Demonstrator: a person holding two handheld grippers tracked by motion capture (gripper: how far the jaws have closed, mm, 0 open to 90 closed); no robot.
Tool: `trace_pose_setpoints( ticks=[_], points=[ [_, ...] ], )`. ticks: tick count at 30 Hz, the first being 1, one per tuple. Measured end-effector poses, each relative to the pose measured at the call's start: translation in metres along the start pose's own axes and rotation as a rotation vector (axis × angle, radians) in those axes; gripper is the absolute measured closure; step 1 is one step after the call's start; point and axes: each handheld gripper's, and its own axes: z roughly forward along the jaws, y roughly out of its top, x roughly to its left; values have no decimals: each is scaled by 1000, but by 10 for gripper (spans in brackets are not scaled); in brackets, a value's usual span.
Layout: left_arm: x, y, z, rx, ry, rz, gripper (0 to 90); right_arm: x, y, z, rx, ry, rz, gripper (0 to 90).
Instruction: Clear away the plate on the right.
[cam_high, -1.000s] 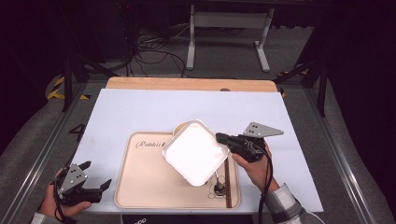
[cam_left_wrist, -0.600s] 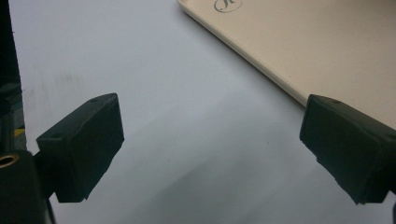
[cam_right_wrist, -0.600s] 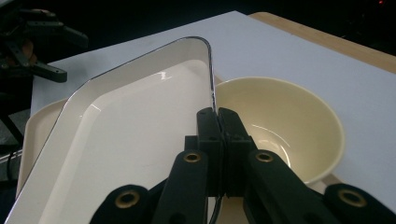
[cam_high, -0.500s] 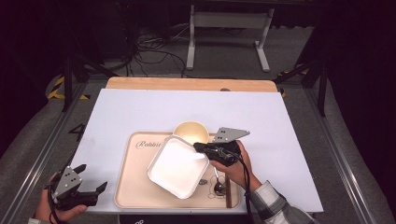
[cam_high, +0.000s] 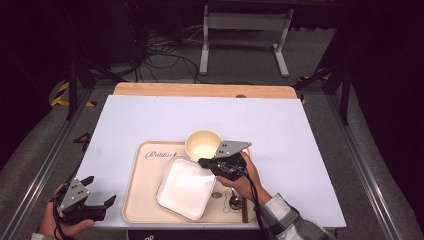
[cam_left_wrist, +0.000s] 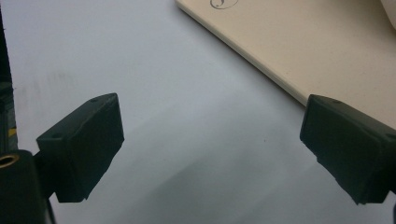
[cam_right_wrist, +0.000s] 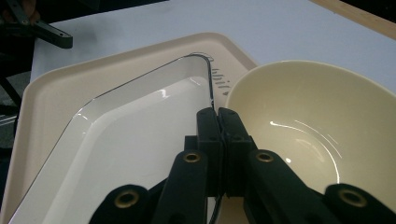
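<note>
On one tray (cam_high: 145, 195), right claw (cam_high: 204, 162) pinches one white plate (cam_high: 185, 190) beside one bowl (cam_high: 202, 145); left claw (cam_high: 100, 192) gapes.

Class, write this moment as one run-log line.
right gripper: shut on white square plate rim | plate over tray | bowl beside | left gripper: open, idle

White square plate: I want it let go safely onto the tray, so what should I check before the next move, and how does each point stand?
1. Right tool shut on the white square plate rim: ok.
2. Plate over the tray, inside its edges: ok.
3. Plate fully resting on the tray: cannot tell.
4. Plate clear of the bowl: cannot tell, they sit very close.
5. Left tool open, off the tray: ok.
6. Spoon clear of the plate: ok.
</note>
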Motion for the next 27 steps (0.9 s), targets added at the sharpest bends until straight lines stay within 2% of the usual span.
trace_pose_setpoints(
  ticks=[9, 14, 22, 27],
  points=[
    [0, 0, 1, 5, -7, 3, 70, 4, 0, 11, 43, 9, -25, 890],
    [-1, 0, 1, 10, -5, 5, 70, 5, -3, 13, 56, -4, -18, 884],
    [-1, 1, 2, 13, -14, 7, 68, 4, -3, 8, 34, -20, -15, 860],
    [-1, 2, 4, 16, -18, 11, 68, 9, -4, 3, 32, 14, -30, 896]
  ],
)
